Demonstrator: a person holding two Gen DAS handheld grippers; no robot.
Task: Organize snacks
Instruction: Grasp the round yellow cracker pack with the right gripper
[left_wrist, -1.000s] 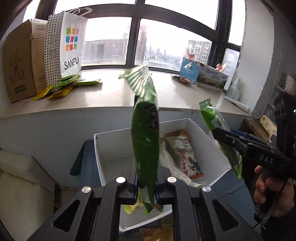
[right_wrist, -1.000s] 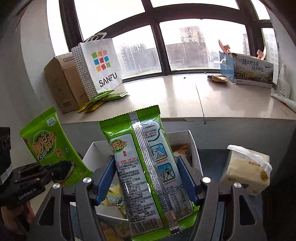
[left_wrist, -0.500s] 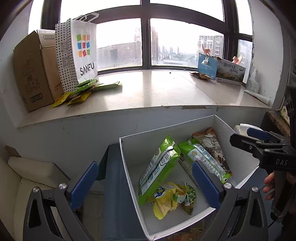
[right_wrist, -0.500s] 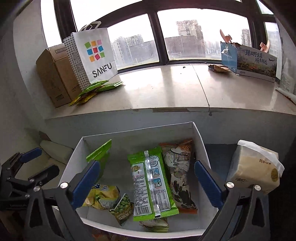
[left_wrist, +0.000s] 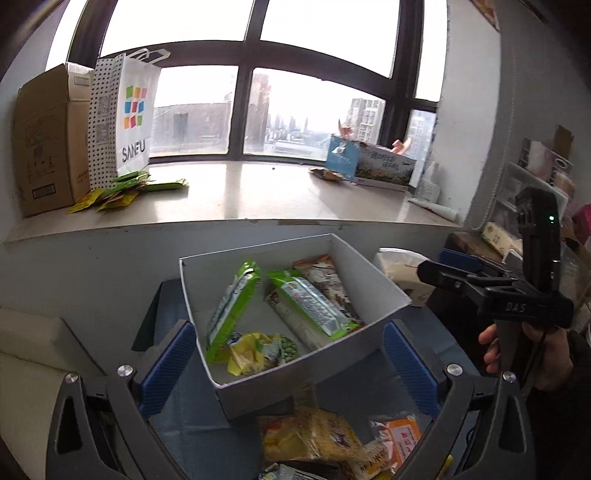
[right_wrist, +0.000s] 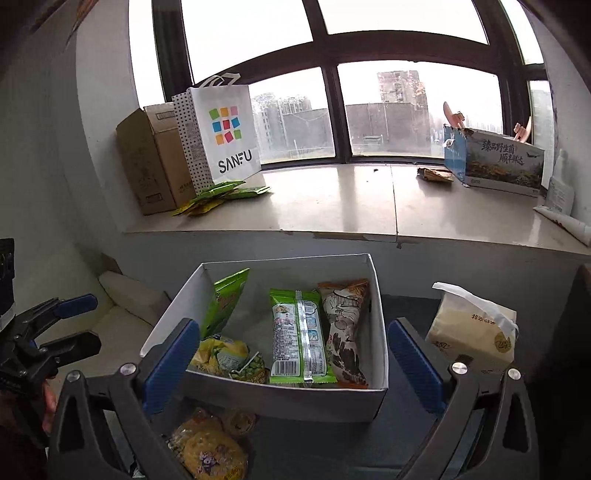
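A white box (left_wrist: 376, 284) (right_wrist: 376, 291) holds several snacks: a green packet (left_wrist: 232, 299) (right_wrist: 221, 302) leaning on its left wall, a flat green packet (left_wrist: 314, 302) (right_wrist: 299, 332), a brown-orange packet (right_wrist: 343, 325) and a yellow bag (left_wrist: 255, 350) (right_wrist: 218, 352). My left gripper (left_wrist: 288, 365) is open and empty, above the box's near side. My right gripper (right_wrist: 291, 362) is open and empty, in front of the box. Loose yellow and orange snack bags (left_wrist: 317, 439) (right_wrist: 210, 450) lie on the blue surface near me.
A tissue pack (right_wrist: 476, 328) stands right of the box. On the windowsill sit a cardboard box (right_wrist: 151, 162), a SANFU paper bag (right_wrist: 225, 136) with green sachets (right_wrist: 218, 194) at its foot, and a blue carton (right_wrist: 495, 162).
Both grippers opened and let go of their green packets, which now lie in the white box. Both grippers have since drawn back toward me, bringing loose snacks into view.
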